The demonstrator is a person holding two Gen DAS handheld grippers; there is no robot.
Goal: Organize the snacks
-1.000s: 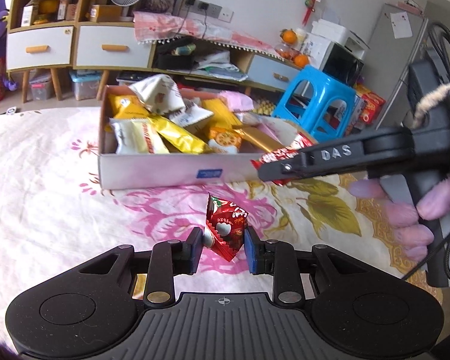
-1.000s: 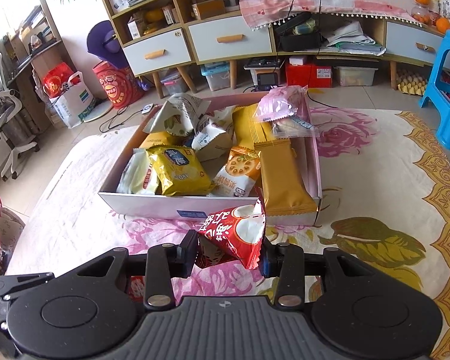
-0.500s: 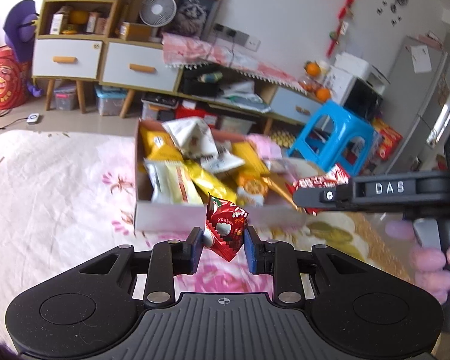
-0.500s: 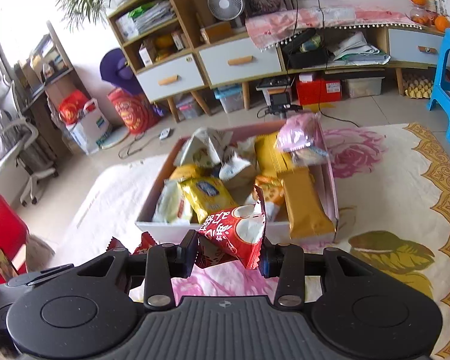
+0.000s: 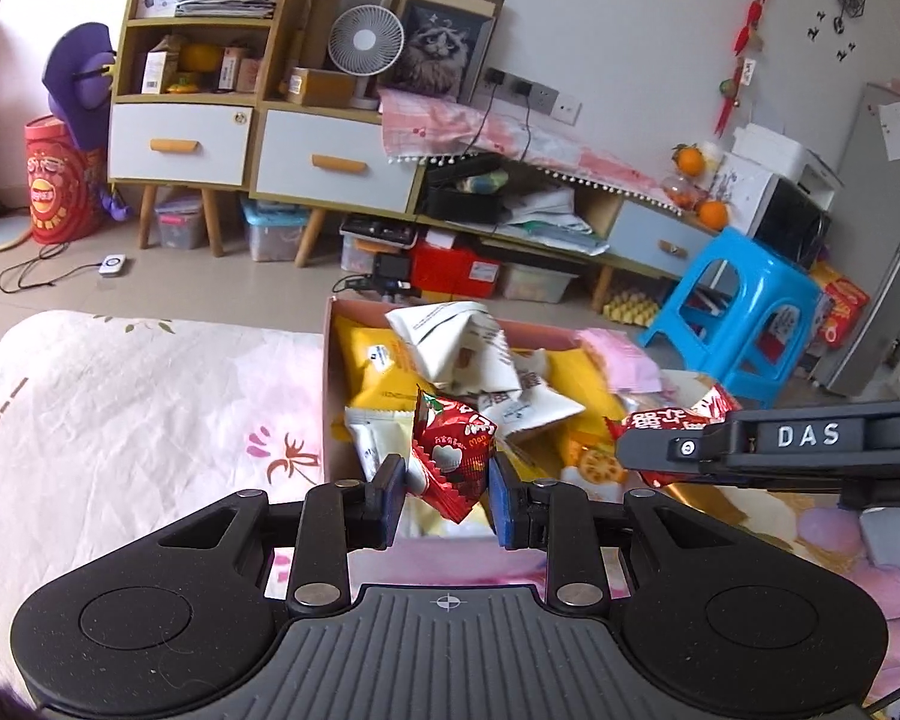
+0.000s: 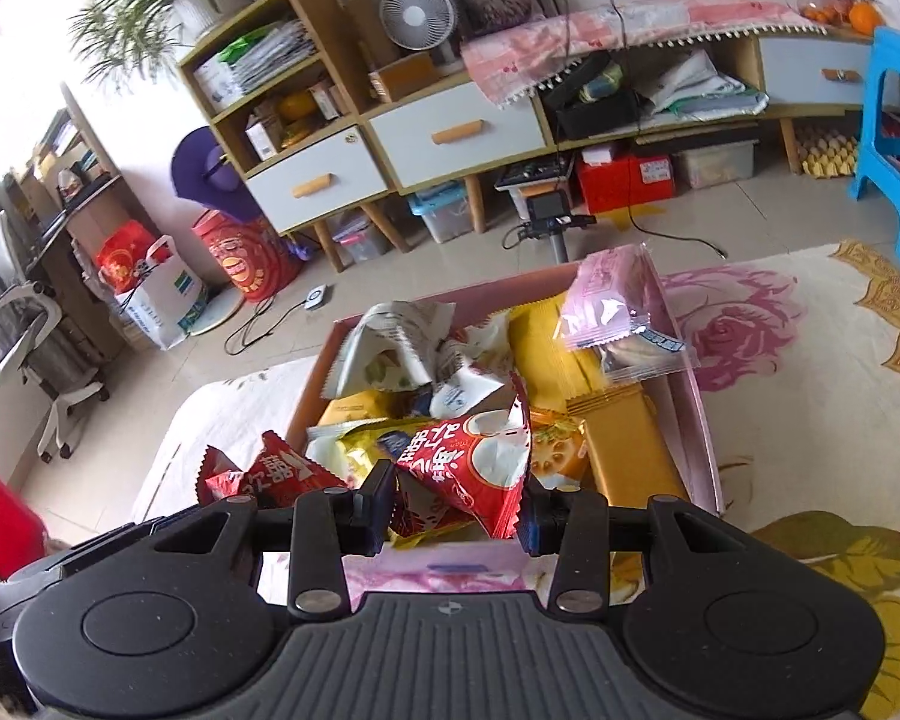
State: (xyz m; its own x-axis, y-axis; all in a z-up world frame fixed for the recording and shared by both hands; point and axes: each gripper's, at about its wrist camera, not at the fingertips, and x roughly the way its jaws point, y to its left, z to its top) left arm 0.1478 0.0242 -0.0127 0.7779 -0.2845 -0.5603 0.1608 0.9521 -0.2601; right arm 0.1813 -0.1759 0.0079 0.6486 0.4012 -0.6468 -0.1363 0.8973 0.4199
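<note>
left gripper (image 5: 447, 495): pinched shut on a small red packet (image 5: 453, 456), jaws pressing both its sides; packet rides over the near edge of the box.
right gripper (image 6: 456, 513): clamped on a bigger red snack bag (image 6: 480, 474), white circle on the print; also at the near edge of the box.
cross-check: left view shows the right gripper at 3 o'clock, its bag poking out the front over the box's right half.
box (image 6: 705, 450): open cardboard tray on the floral cloth (image 5: 120, 420), about 12 o'clock from both grippers.
box contents: crowded already – yellow packs, white crumpled bags (image 5: 450, 348), gold pack (image 6: 624, 456), pink pack (image 6: 615, 306) leaning on the far rim.
done: most snacks look boxed.
left: drop these two red packs in; my guess, release is next.
strays: none seen on the visible cloth; parts under the grippers are hidden, can't tell.
</note>
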